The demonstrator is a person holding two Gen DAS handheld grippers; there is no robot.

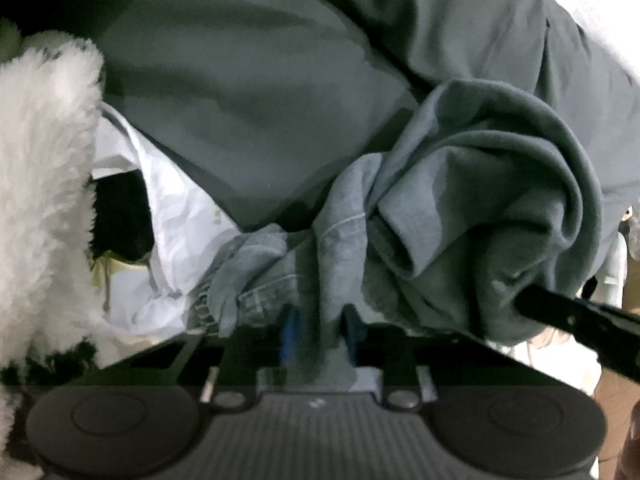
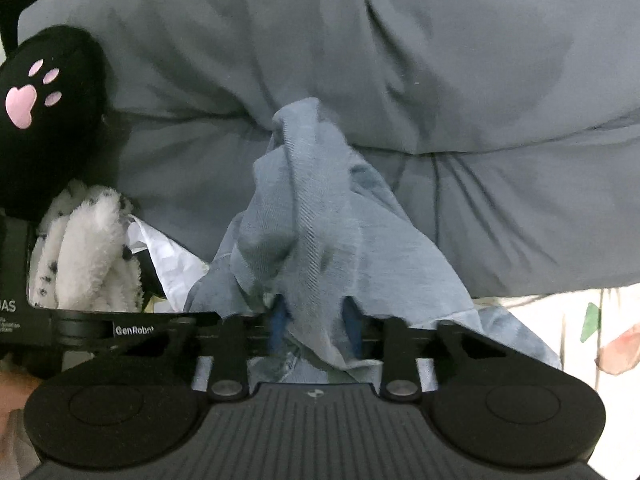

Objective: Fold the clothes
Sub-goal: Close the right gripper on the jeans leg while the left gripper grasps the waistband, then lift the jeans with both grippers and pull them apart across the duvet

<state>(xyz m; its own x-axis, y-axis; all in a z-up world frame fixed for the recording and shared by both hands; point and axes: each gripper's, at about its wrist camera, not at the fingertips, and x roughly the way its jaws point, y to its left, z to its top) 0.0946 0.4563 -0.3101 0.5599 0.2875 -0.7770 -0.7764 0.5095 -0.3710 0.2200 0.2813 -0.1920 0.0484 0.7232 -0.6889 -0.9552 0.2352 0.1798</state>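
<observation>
Squarely between both claws — denim garment [image 2: 312,216]

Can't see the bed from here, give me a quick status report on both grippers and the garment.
Left gripper shut on blue garment. Right gripper shut on same garment, bunched, unfolded. White fluffy toy and black plush paw crowd the left.

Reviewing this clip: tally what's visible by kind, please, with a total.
Garments held: 1, the light blue garment
Grippers: 2, left gripper, right gripper
Plush toys: 2, black paw plush, white fluffy plush
Bedding: 1, grey duvet
Total: 6
</observation>
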